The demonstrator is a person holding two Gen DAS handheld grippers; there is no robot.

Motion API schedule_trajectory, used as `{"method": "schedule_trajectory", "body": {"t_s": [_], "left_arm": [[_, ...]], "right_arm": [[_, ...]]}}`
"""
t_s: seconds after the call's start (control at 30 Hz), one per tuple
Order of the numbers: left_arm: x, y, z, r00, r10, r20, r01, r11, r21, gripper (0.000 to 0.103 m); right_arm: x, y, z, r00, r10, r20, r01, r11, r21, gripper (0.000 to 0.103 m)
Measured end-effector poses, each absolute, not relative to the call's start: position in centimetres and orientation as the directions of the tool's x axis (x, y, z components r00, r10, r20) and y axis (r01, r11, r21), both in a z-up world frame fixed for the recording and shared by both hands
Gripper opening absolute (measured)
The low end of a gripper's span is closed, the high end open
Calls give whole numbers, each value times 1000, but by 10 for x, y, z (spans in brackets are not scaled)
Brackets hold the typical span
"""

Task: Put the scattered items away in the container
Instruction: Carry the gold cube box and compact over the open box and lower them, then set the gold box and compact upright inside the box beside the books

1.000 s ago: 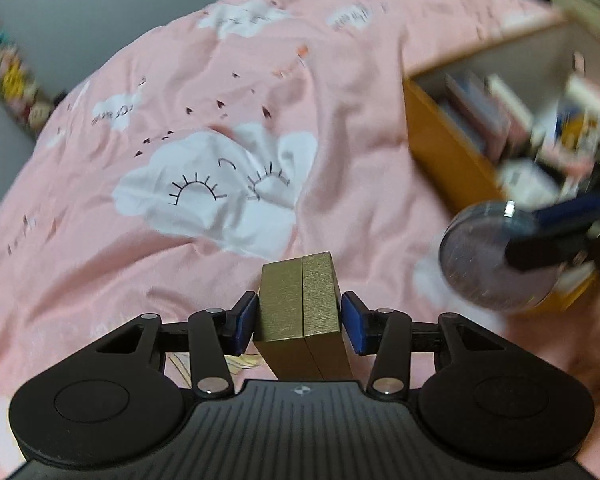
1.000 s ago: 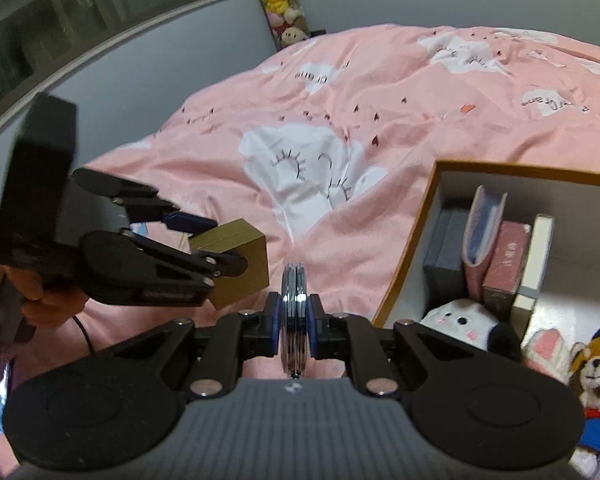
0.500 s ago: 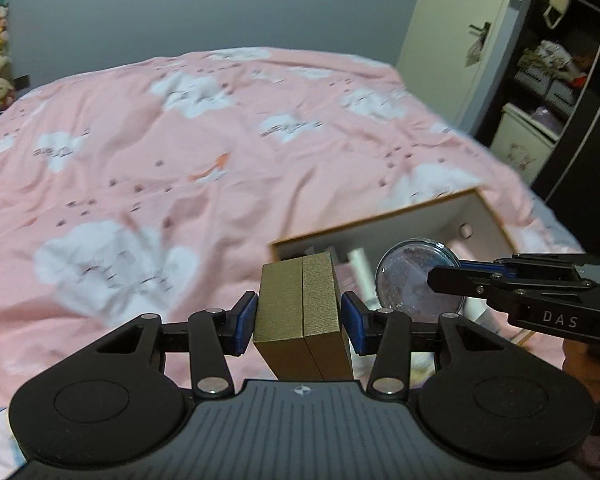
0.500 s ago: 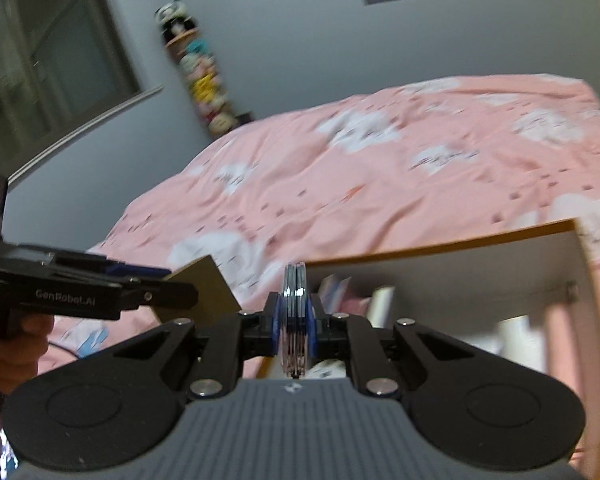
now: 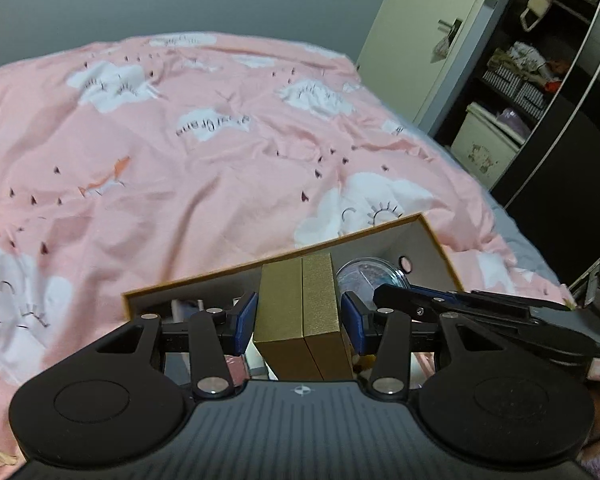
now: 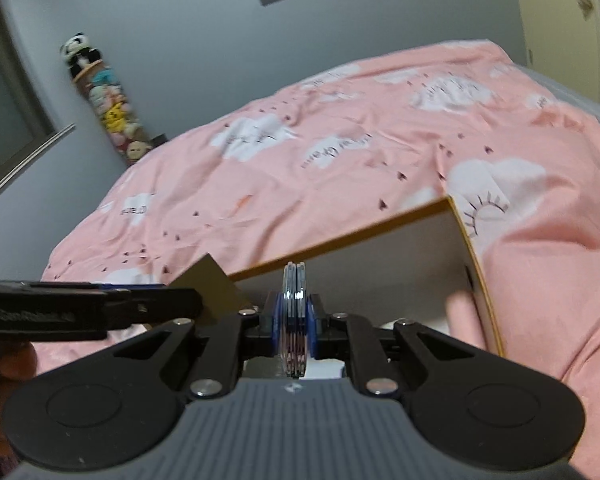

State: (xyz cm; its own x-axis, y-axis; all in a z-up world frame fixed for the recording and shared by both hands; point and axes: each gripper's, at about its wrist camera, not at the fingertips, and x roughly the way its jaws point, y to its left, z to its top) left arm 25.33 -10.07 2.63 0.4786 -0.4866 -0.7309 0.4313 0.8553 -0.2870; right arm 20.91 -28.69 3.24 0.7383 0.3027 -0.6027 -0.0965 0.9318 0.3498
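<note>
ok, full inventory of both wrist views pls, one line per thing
gold box: 1, gold, clamped in the left gripper, over the container
round case: 1, clear and silvery, edge-on in the right gripper, over the container
container: 1, orange rim, white inside, open-topped, on the bed; contents mostly hidden
duvet: 1, pink with white clouds, covers the bed
plush toys: a stack, mixed colours, against the far wall
door: 1, cream, behind the bed
shelves: 1 unit, dark, holding boxes and clothes, next to the door
left gripper: 1, black, blue pads, shut on the box
right gripper: 1, black, blue pads, shut on the case
hand: 1, on the left gripper's handle
</note>
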Motion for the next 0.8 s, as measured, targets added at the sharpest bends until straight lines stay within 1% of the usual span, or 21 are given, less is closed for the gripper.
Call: {"method": "schedule_trajectory", "body": {"t_s": [0.13, 0.27, 0.37, 0.5, 0.67, 0.8], "left_arm": [[270, -114, 3, 453, -439, -776, 372, 884, -284, 53], [273, -122, -11, 467, -406, -786, 326, 905, -274, 53], [272, -128, -18, 488, -392, -780, 306, 914, -268, 53], [272, -134, -27, 515, -365, -775, 282, 927, -249, 53], [264, -141, -34, 587, -338, -736, 251, 940, -231, 52], [254, -149, -39, 635, -288, -717, 276, 951, -137, 52]], "right_arm": [[222, -291, 18, 723, 295, -624, -55, 926, 374, 15], [233, -290, 4, 713, 268, -648, -20, 931, 364, 15], [235, -294, -2, 707, 252, -661, 1, 934, 358, 15], [241, -302, -9, 692, 269, -670, 25, 919, 394, 15], [247, -310, -18, 676, 278, -682, 71, 897, 437, 15], [250, -311, -21, 670, 285, -685, 79, 891, 447, 14]]}}
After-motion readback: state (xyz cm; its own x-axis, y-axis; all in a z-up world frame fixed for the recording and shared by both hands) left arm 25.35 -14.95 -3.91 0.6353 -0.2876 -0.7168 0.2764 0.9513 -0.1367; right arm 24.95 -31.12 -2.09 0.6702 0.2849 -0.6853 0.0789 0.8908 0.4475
